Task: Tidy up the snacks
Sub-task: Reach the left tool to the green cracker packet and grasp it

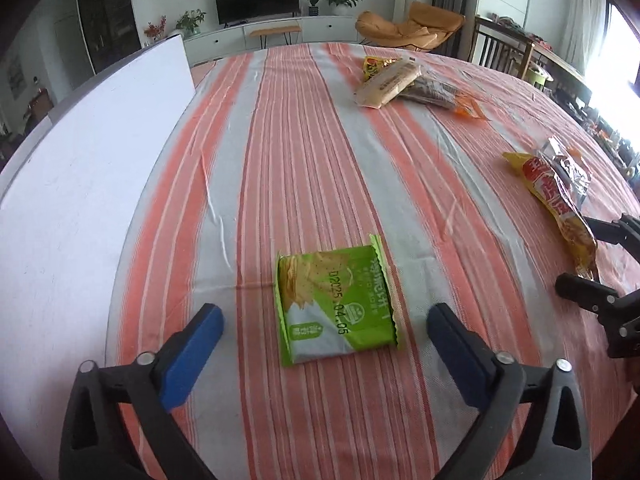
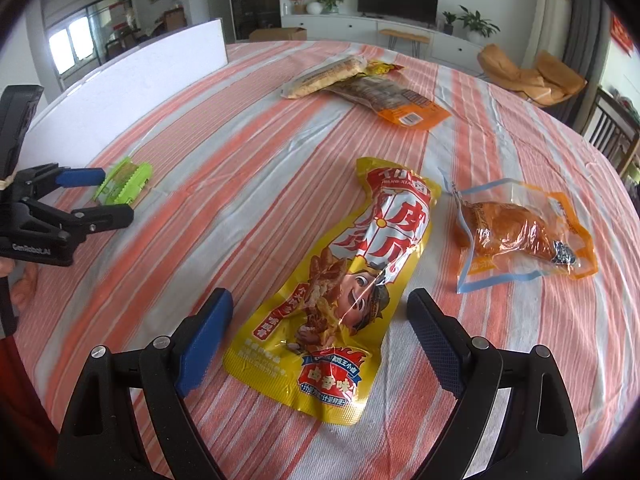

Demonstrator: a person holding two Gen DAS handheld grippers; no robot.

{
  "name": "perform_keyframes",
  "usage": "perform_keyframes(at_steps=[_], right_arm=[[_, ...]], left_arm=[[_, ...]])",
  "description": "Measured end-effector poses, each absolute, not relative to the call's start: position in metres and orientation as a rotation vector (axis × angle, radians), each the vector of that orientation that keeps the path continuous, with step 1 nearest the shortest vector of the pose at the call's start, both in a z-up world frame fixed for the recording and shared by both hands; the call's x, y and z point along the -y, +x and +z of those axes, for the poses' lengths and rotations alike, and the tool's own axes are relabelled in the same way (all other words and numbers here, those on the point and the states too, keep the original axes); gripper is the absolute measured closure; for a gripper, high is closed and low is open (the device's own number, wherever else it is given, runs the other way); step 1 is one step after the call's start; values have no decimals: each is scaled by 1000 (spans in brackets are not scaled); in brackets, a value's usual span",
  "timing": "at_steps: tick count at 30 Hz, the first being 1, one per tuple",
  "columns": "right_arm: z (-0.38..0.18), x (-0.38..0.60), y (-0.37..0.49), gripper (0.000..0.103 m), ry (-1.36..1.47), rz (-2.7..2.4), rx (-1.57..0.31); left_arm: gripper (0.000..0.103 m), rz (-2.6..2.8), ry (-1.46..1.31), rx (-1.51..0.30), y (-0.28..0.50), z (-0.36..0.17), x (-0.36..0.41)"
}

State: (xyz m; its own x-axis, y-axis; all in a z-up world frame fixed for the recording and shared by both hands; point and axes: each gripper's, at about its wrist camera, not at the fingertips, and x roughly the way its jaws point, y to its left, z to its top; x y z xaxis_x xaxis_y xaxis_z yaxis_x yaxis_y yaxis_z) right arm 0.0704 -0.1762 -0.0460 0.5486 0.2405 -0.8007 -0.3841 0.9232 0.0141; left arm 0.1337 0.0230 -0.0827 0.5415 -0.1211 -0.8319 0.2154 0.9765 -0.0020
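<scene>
The yellow pouch (image 2: 340,300) lies lengthwise between open right tongs (image 2: 320,340) (untouched).

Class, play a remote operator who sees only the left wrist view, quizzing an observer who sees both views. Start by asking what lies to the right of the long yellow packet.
Operator: What lies to the right of the long yellow packet?
Observer: A clear pouch with orange edges and an orange-brown snack inside, lying flat and apart from it.
Operator: Is the right gripper holding the yellow packet?
Observer: No. Its jaws stand open on either side of the packet's lower end, pads not pressing.
Operator: The far pile is unclear to me.
Observer: The dark packet there has an orange end with a barcode.
Operator: And my left gripper?
Observer: Open, with the green packet just beyond its fingers.
</scene>
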Motion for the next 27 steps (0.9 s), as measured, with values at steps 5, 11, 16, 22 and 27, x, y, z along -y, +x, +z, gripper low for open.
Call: perform_keyframes(at_steps=[5, 11, 16, 22, 27], right_arm=[[-46, 176, 70, 11, -171, 372, -920], [-46, 176, 70, 10, -172, 374, -921], [-47, 176, 71, 9, -173, 378, -923], [-47, 175, 71, 9, -173, 377, -923], [-47, 175, 71, 9, -173, 377, -923]], left_arm=[[0, -201, 102, -960, 129, -84, -25], [0, -197, 101, -952, 127, -84, -25], [0, -198, 101, -952, 127, -84, -25], [0, -198, 101, -952, 127, -84, -25], [0, -198, 101, -952, 128, -84, -25]])
